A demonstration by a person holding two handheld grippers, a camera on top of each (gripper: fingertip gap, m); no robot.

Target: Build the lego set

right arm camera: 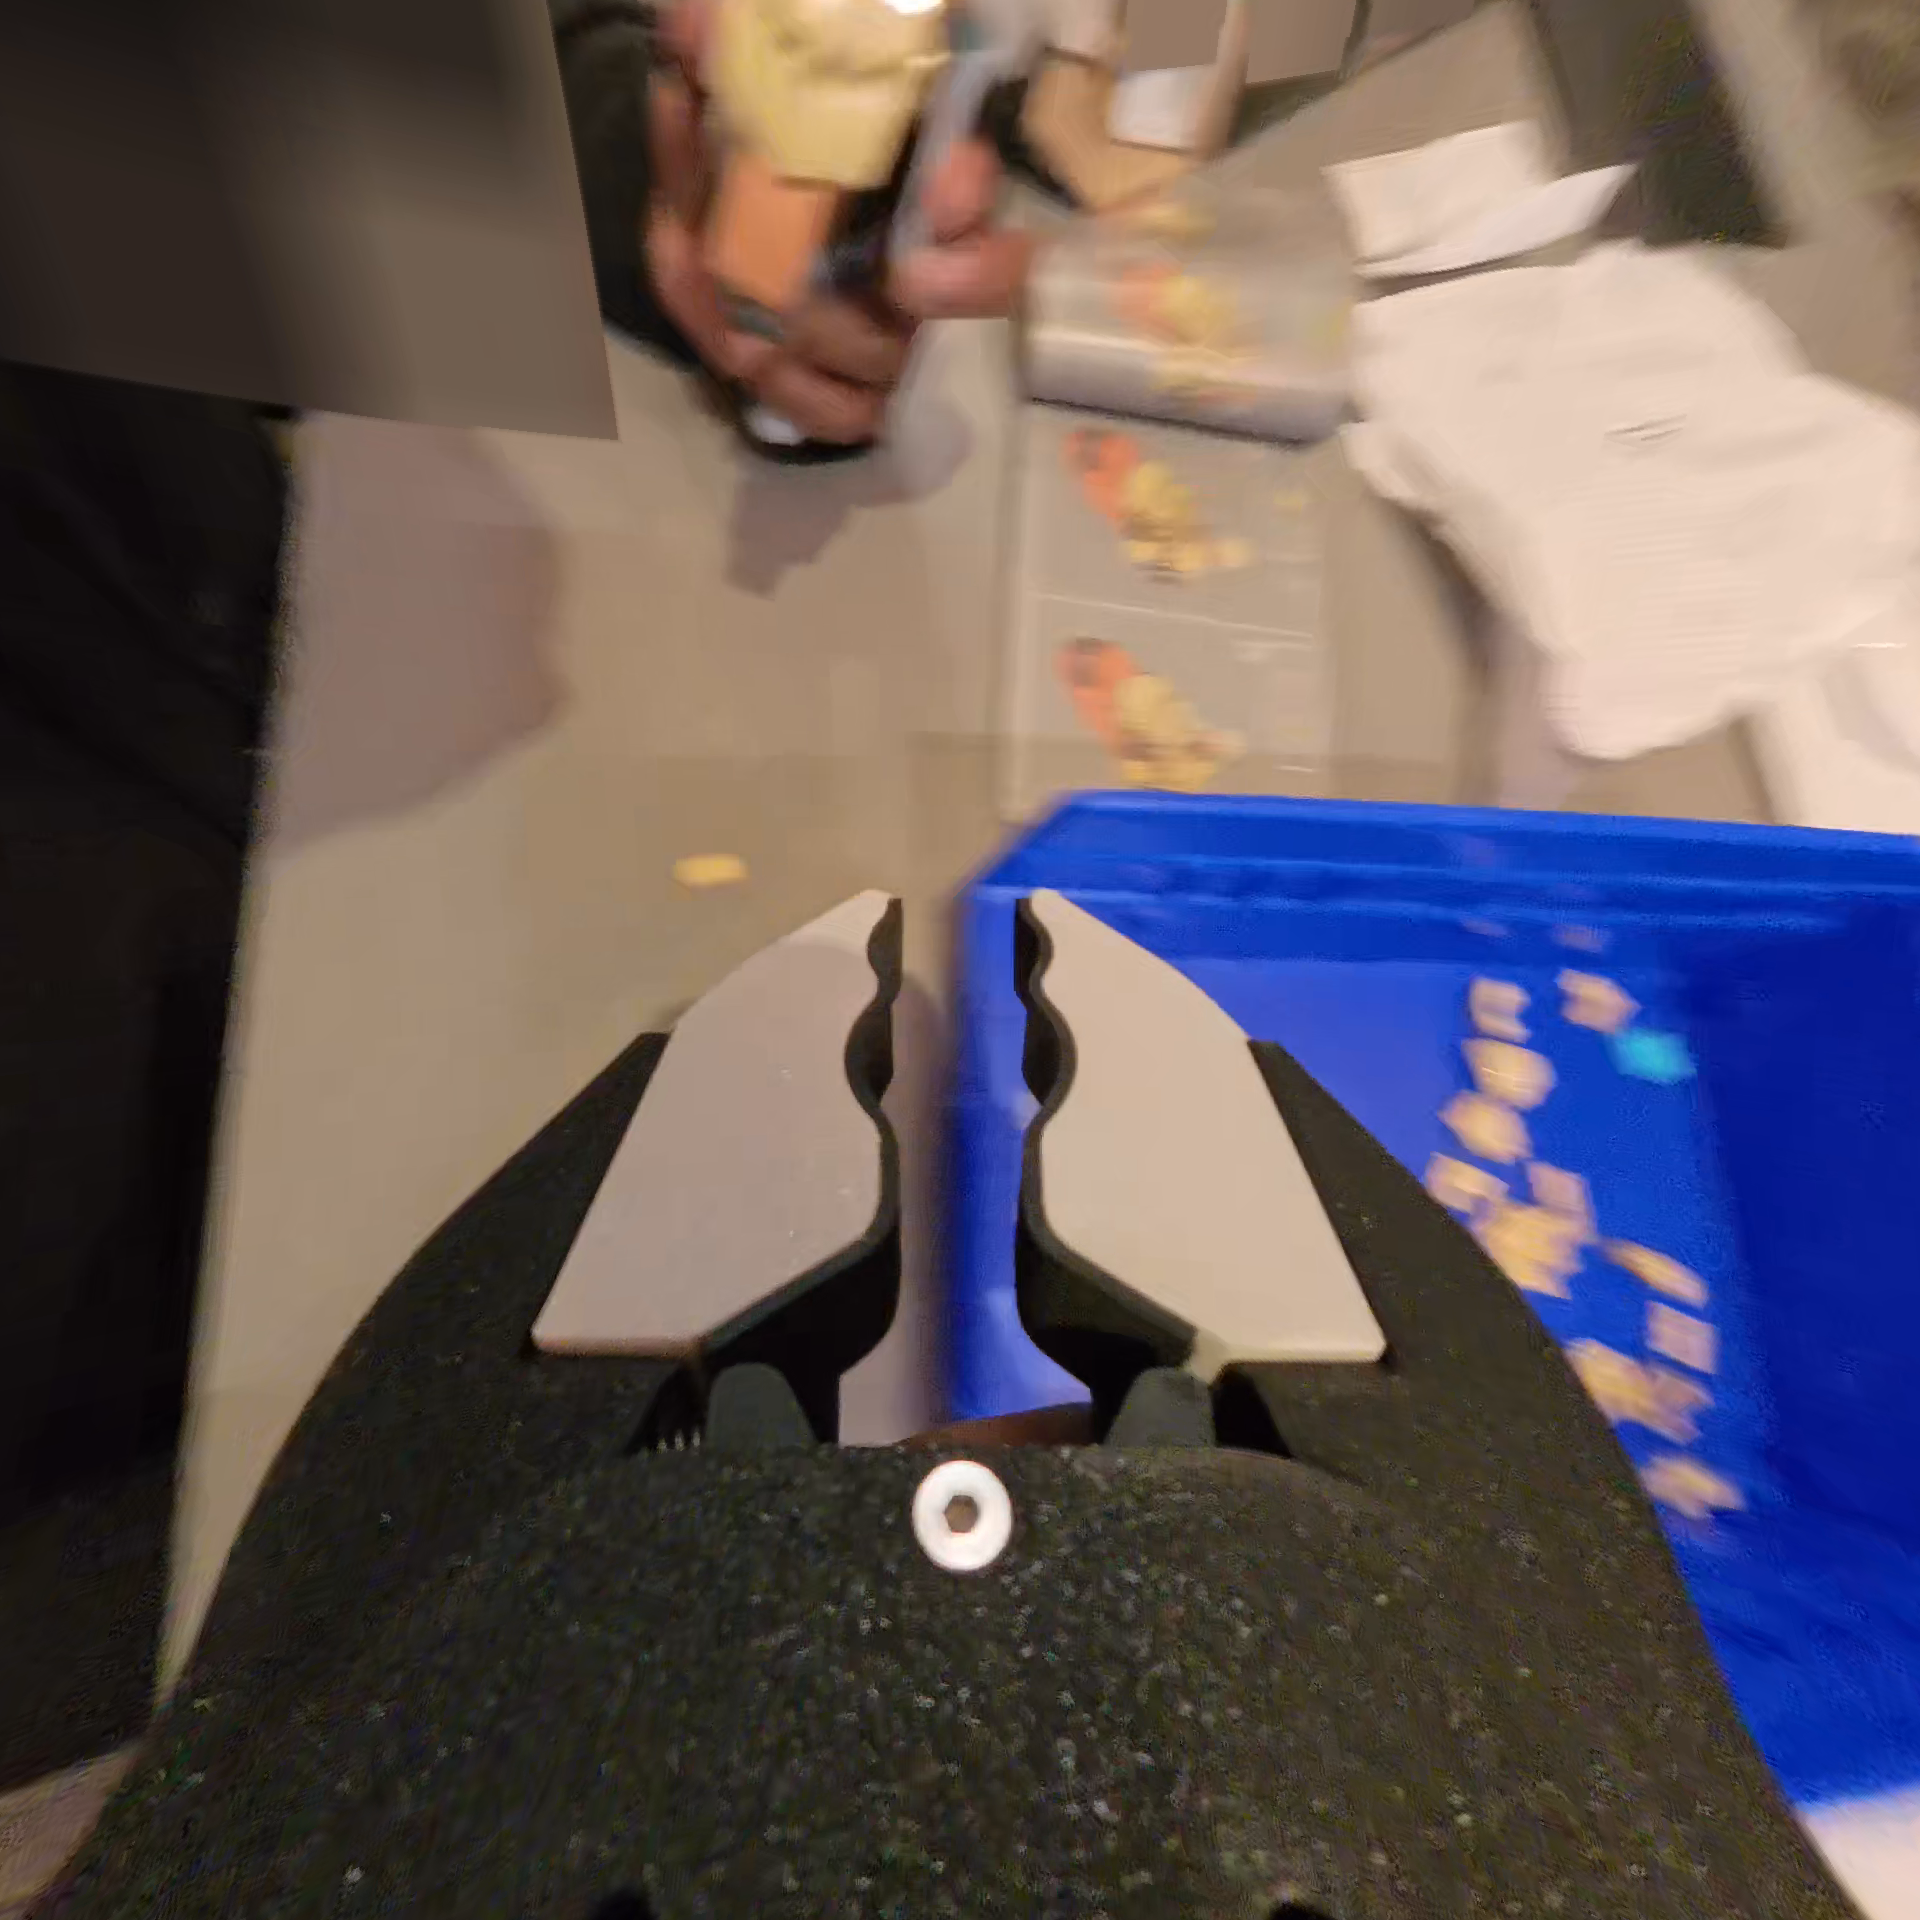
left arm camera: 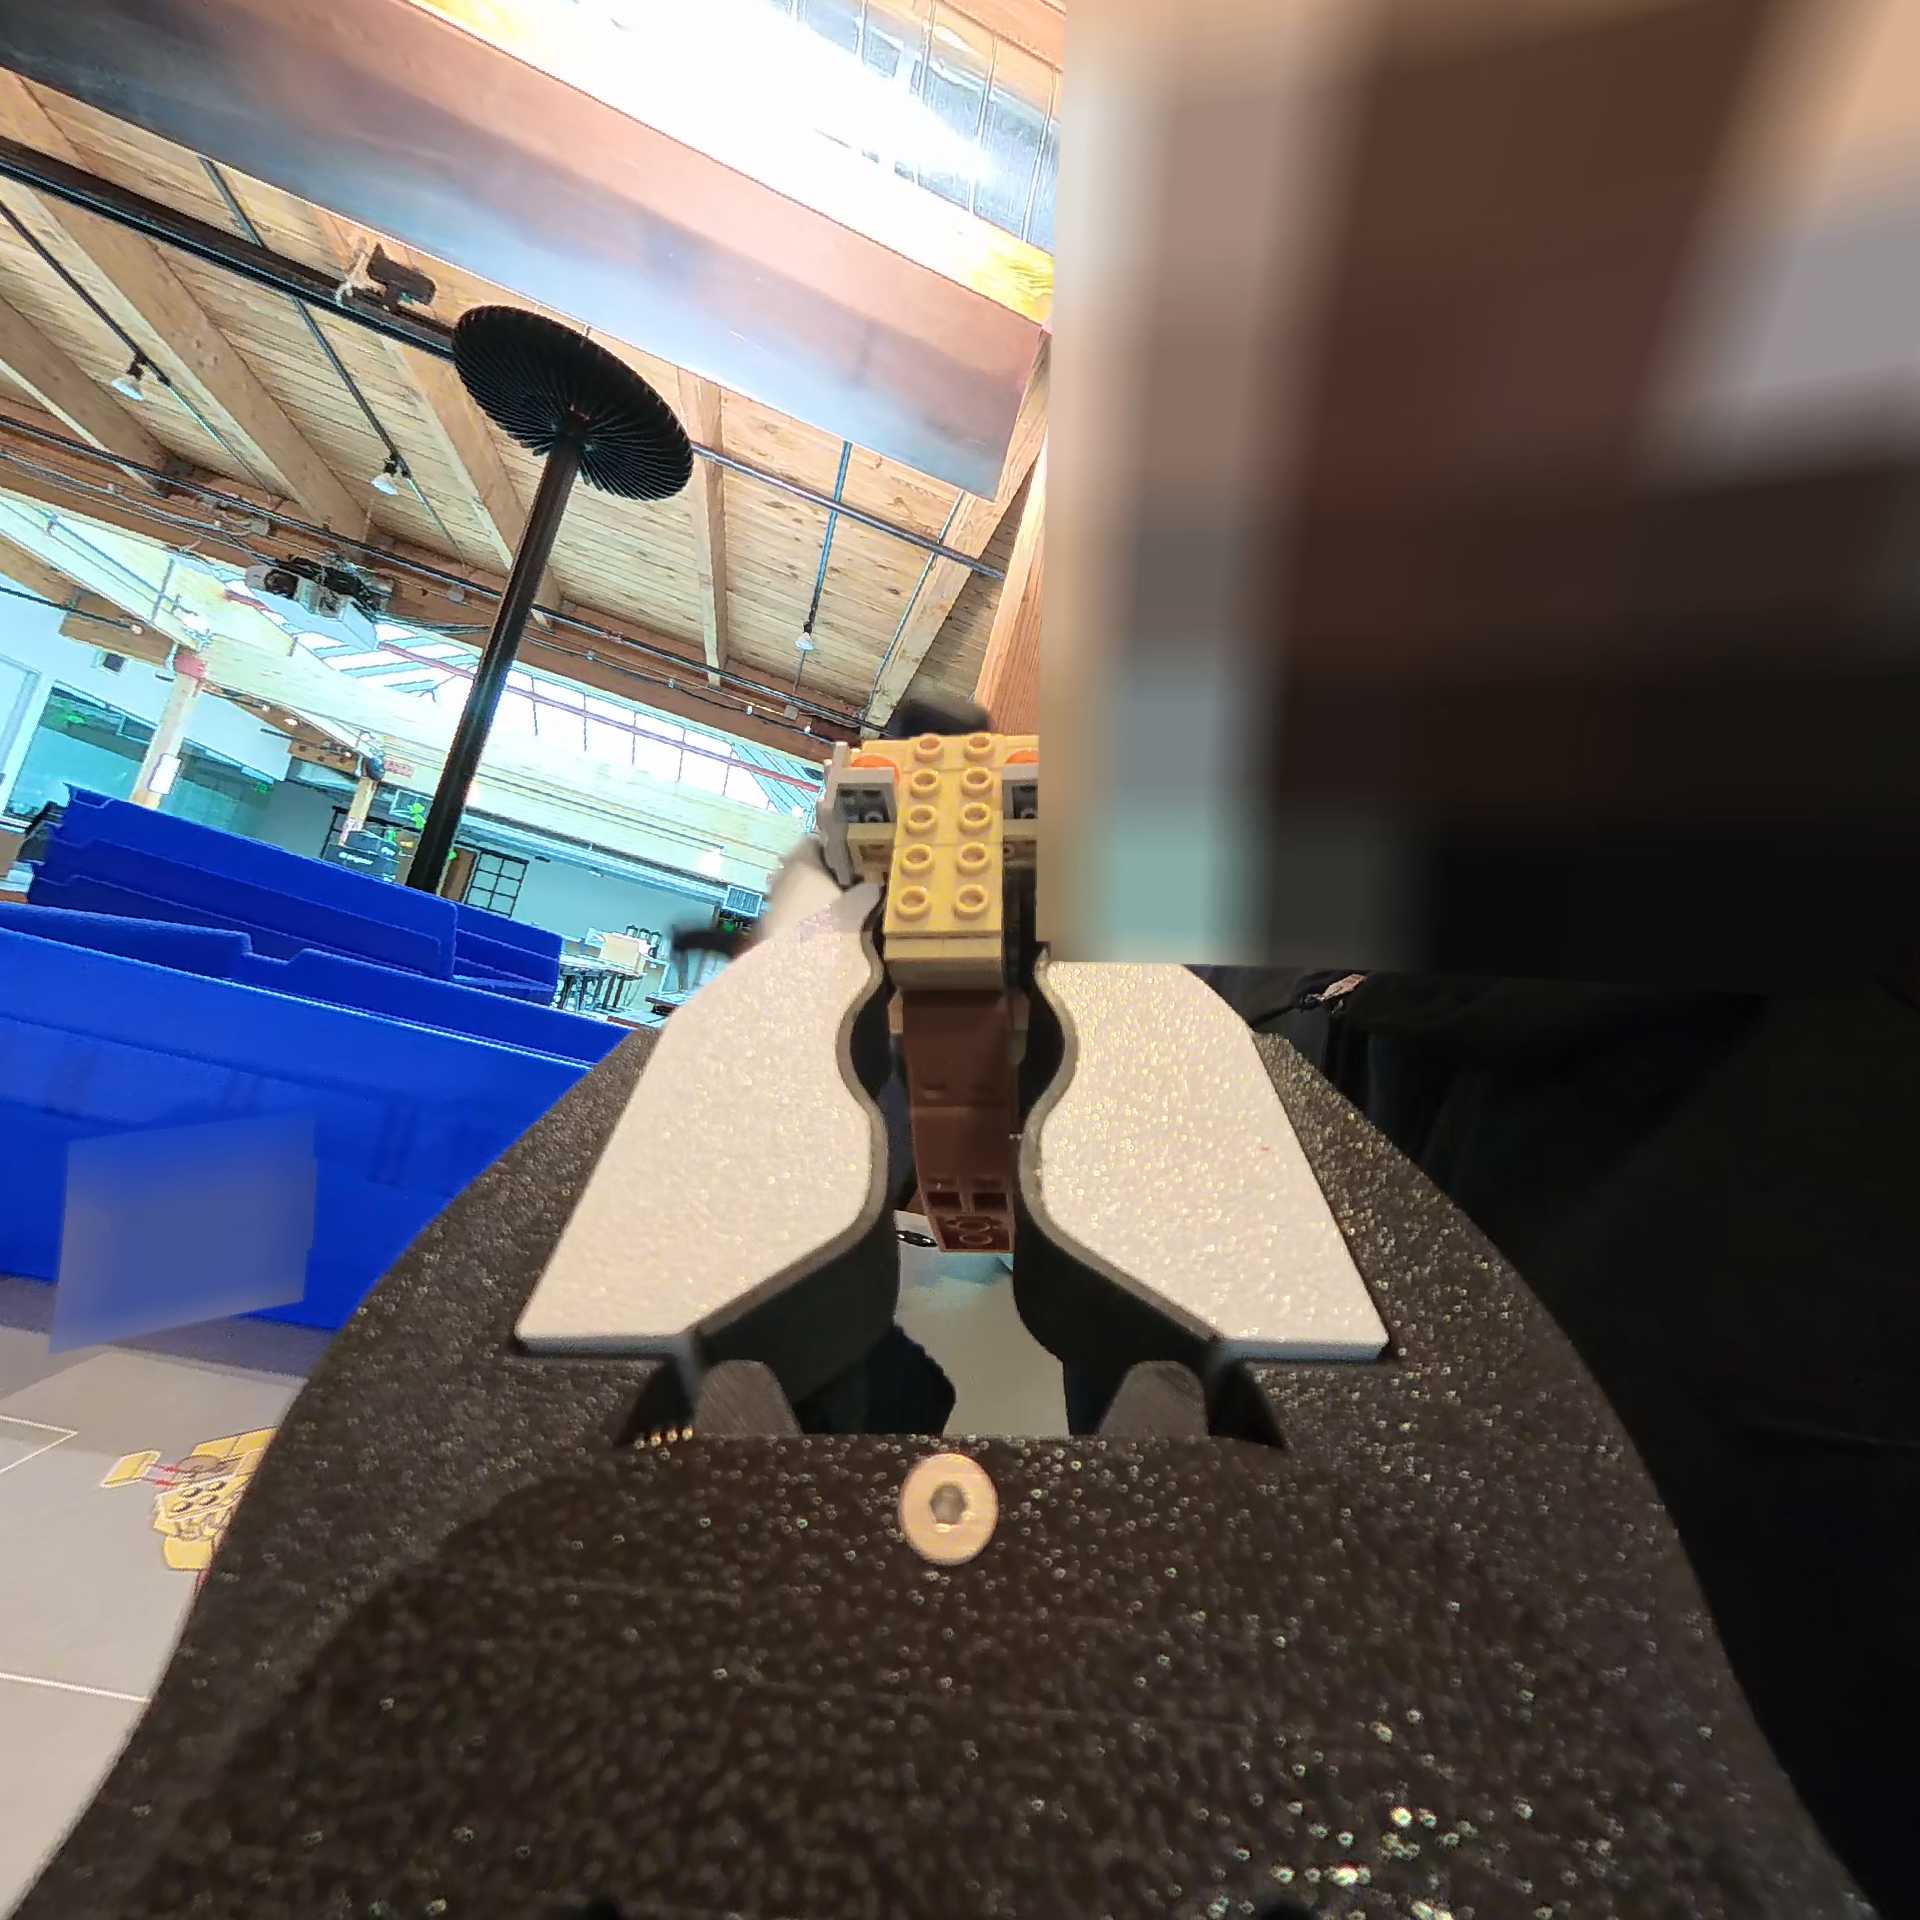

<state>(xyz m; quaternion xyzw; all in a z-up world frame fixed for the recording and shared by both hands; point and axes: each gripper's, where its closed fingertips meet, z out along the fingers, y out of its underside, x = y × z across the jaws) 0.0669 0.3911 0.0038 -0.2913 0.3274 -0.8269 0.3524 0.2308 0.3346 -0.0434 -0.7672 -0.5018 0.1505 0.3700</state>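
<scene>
Left hand-held gripper [left arm camera: 954,971] tilted up toward wooden ceiling, fingers closed on brown base of lego model [left arm camera: 951,862], tan studded top protruding, grey parts at sides, blue bins [left arm camera: 260,1049] left, instruction sheet [left arm camera: 94,1538] on worktop [left arm camera: 145,1361]

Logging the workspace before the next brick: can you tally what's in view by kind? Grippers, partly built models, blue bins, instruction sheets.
Grippers: 2, left gripper and right gripper
Partly built lego model: 1, clamped in the left gripper
Blue bins: at least 2, a bin of loose pieces and a stack of bins
Instruction sheet: 1
Total: 6
</scene>
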